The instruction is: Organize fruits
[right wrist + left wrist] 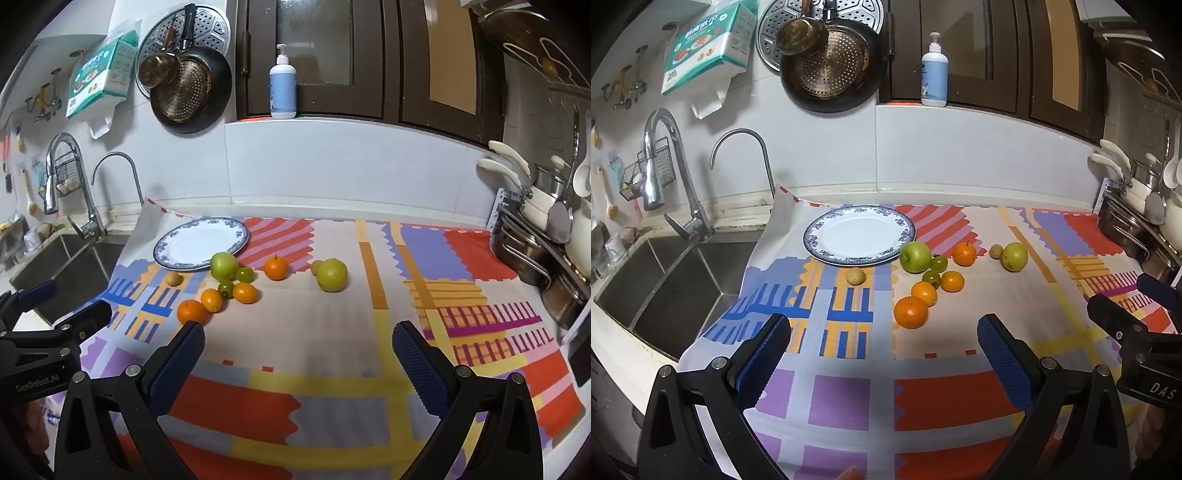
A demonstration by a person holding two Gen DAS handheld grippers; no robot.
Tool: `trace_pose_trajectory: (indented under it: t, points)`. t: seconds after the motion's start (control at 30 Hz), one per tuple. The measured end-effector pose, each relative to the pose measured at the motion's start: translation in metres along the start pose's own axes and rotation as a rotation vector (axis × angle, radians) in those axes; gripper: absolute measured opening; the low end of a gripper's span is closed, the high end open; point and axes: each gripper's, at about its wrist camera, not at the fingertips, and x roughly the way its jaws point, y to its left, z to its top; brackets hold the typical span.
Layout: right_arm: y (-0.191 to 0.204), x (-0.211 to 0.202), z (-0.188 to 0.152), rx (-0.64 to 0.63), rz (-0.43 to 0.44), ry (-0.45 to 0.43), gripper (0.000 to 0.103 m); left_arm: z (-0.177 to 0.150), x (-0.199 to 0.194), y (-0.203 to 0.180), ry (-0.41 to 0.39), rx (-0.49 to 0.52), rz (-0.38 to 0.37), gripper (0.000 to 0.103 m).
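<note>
Both hand-held grippers hang above the worktop with their jaws spread wide and nothing between them: your left hand-held gripper (884, 354) and your right hand-held gripper (298, 352) each look forward over the patterned cloth (846, 398) at the fruit. None of it is on the plate (858, 236) yet, which stands bare at the far left of the cloth, near the sink (665, 280).

The fruits are round and smooth, so expect them to roll if you nudge them off-centre. Close across the widest part, pads level with the middle. The large orange (911, 312) is nearest your left gripper, just ahead and slightly to its right; it looks firm and light. Behind it lie a smaller orange (923, 293), another small orange (952, 281) and two green tomatoes (931, 278), packed so closely that some appear to touch. Those tomatoes probably bruise or split, so squeeze gently.

The green apple (915, 257) sits against the plate's near-right rim and looks the heaviest; take it squarely. A stalked orange (964, 253) lies apart to the right, then a second green apple (1014, 256) with a small brown fruit (996, 251) just beside it; both are well ahead of your right gripper. Another small brown fruit (855, 276) lies alone, just in front of the plate.
</note>
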Motion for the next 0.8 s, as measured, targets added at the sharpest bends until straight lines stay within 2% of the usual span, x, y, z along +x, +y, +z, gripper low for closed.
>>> trace_pose_trajectory:
  t: [0.23, 0.8]
  points:
    - [0.0042, 0.0018, 0.0011, -0.008, 0.001, 0.0, 0.102, 0.0043, -0.0023, 0.0059, 0.002, -0.007, -0.005, 0.103]
    - [0.004, 0.0035, 0.0075, -0.009, 0.017, -0.012, 0.102, 0.0087, -0.0044, 0.0039, -0.047, -0.008, 0.007, 0.103]
